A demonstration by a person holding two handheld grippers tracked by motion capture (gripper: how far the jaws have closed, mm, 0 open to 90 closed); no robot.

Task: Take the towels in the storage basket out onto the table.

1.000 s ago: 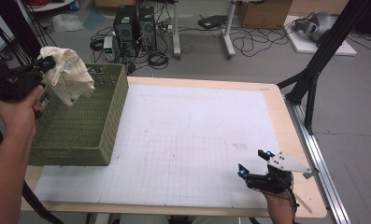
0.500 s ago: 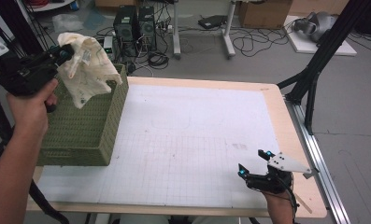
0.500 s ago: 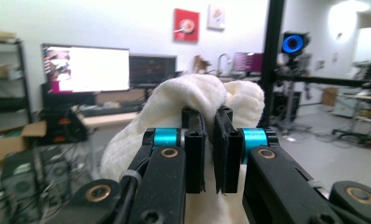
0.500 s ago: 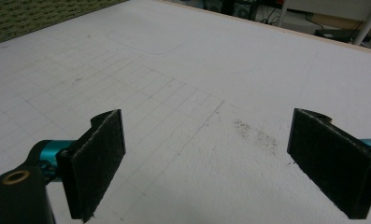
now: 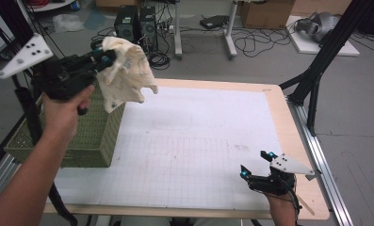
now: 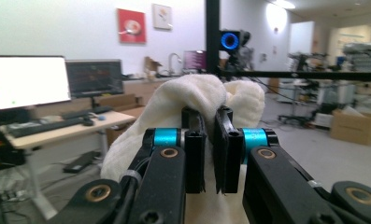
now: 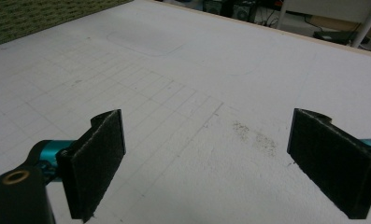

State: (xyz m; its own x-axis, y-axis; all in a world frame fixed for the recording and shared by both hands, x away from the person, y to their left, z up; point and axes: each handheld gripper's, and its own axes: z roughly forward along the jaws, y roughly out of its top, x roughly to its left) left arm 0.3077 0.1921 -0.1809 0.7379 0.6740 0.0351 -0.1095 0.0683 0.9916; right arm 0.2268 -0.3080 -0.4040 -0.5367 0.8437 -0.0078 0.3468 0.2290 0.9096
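One cloth [image 5: 126, 77], one basket [image 5: 88, 134], two grippers.
Left gripper [image 5: 102, 57] clenches the cloth aloft; right gripper [image 5: 256, 164] gapes, holding nothing. No readable writing.

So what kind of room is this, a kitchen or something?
No, it looks like a lab or workshop. There are computer towers and tangled cables on the floor, monitors on a desk, and a black camera frame beside the gridded table.
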